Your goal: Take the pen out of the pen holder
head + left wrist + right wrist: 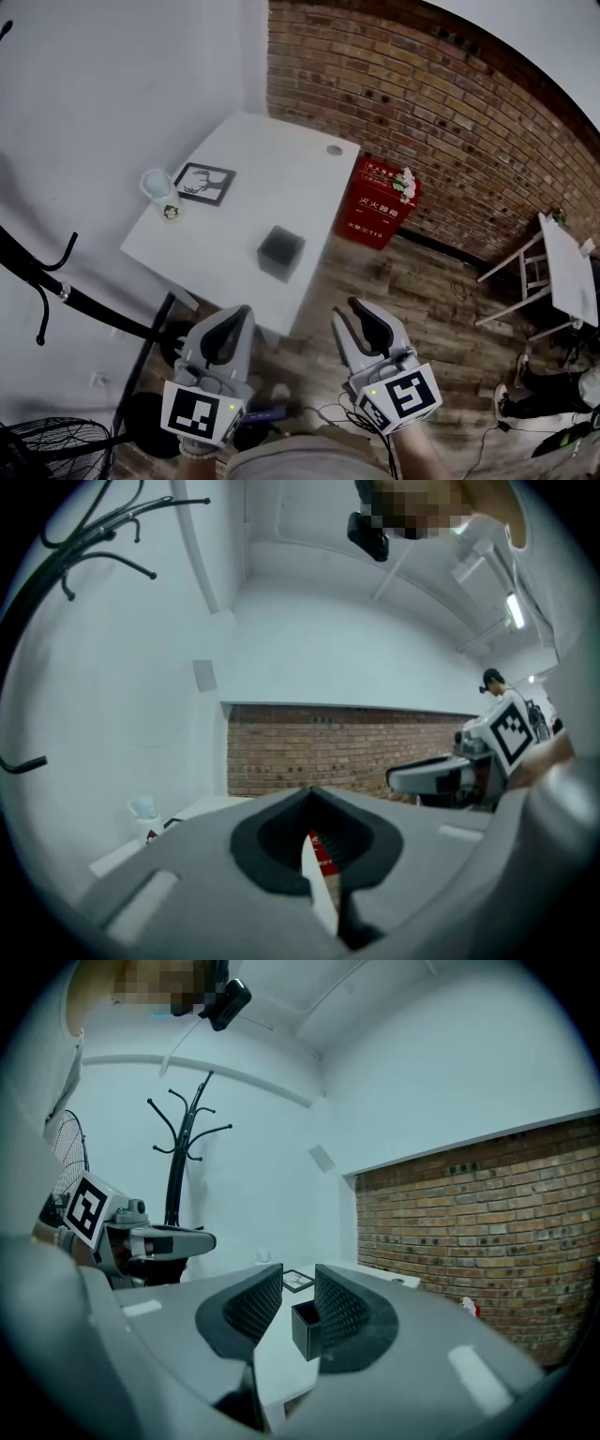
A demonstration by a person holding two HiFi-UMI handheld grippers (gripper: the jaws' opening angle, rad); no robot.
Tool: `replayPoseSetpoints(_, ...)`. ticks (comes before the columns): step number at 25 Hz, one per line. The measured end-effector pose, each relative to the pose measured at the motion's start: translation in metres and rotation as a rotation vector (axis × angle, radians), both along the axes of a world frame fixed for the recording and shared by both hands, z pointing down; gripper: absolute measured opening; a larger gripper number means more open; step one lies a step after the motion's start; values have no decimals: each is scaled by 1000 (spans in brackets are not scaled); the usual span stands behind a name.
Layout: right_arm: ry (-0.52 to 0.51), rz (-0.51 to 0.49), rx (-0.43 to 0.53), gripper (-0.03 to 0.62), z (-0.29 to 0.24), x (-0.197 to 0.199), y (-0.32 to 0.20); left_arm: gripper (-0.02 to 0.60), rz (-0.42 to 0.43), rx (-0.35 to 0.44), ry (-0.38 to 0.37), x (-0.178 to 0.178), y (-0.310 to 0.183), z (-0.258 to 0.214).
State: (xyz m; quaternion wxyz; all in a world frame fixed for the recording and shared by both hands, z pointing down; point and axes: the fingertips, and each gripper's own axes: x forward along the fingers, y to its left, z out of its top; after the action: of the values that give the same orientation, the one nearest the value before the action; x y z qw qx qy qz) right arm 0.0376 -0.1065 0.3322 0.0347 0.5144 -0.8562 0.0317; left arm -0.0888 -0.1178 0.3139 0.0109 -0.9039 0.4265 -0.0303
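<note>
From the head view I see the pen holder (pixel 281 251), a dark cube, standing on the white table (pixel 281 159) close to its near edge; I cannot make out a pen in it from here; beyond the pen holder to the left lie a framed picture (pixel 204 183) and a pale cup (pixel 157 182); to the right of the pen holder, off the table and against the brick wall (pixel 422 94), stands a red box (pixel 377 202); both tools hang short of the pen holder over the wooden floor (pixel 412 281), the left gripper (pixel 234 317) to its near left and the right gripper (pixel 349 311) to its near right, neither touching it. In the left gripper view the fingers are drawn together, tips meeting, leaving only a thin slit that shows a strip of table and red box; they hold nothing. In the right gripper view the fingers stand a little apart with nothing between them; the pen holder shows through the gap, well beyond the tips, with the framed picture behind it.
</note>
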Motion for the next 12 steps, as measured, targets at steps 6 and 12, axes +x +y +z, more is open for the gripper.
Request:
replayPoseSetpoints(6,11,-5,-15,92,6,-14,-23,-5,-2,-13,-1,-15,-23,6)
replayPoseSetpoints(12,32,-15,-35,92,15,-27,-38,-5,-4,-23,5,-28,-33,14)
